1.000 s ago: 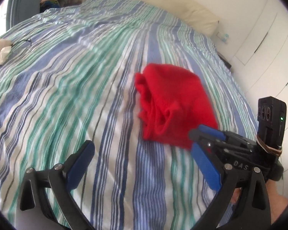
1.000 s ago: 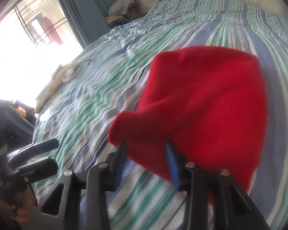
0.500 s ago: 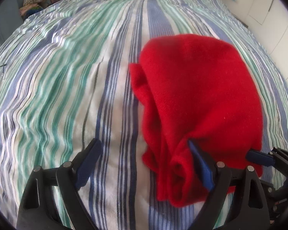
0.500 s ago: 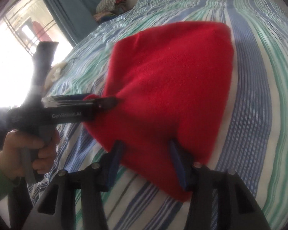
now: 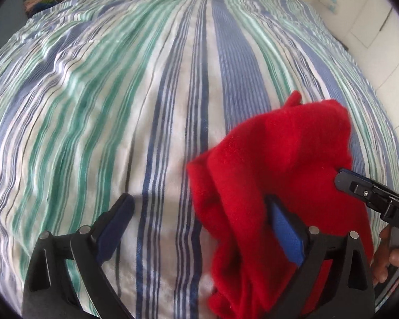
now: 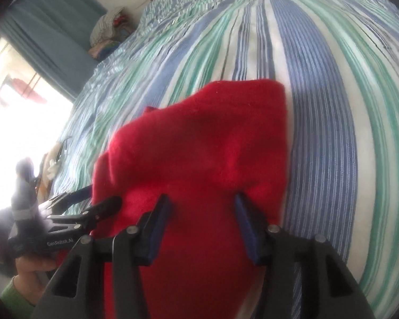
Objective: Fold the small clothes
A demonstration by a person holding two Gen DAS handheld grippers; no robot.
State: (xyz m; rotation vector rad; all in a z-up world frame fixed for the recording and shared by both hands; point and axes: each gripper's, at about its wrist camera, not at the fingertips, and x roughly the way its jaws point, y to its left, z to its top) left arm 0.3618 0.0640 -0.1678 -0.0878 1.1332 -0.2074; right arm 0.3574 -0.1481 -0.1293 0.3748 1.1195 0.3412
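Note:
A small red fleece garment (image 5: 274, 175) lies bunched on the striped bedspread (image 5: 146, 79); it also shows in the right wrist view (image 6: 204, 143). My left gripper (image 5: 199, 223) is open: its right finger (image 5: 287, 228) presses into the garment's near edge, its left finger (image 5: 114, 220) is over bare sheet. My right gripper (image 6: 203, 220) is partly open, with red cloth filling the gap between its fingers; whether it pinches the cloth is unclear. The right gripper's tip (image 5: 359, 186) shows at the garment's right side. The left gripper (image 6: 93, 207) touches the garment's left edge.
A pile of folded clothes (image 6: 109, 32) sits at the bed's far corner by a blue curtain (image 6: 48, 26). A bright window (image 6: 16, 122) is at left. Small pale items (image 6: 53, 164) lie near the bed's left edge. White wall panels (image 5: 380, 26) are at right.
The garment has been drawn toward me and bunched up. The left gripper has shifted left, so the cloth now sits at its right finger. The right gripper has stayed at the near edge.

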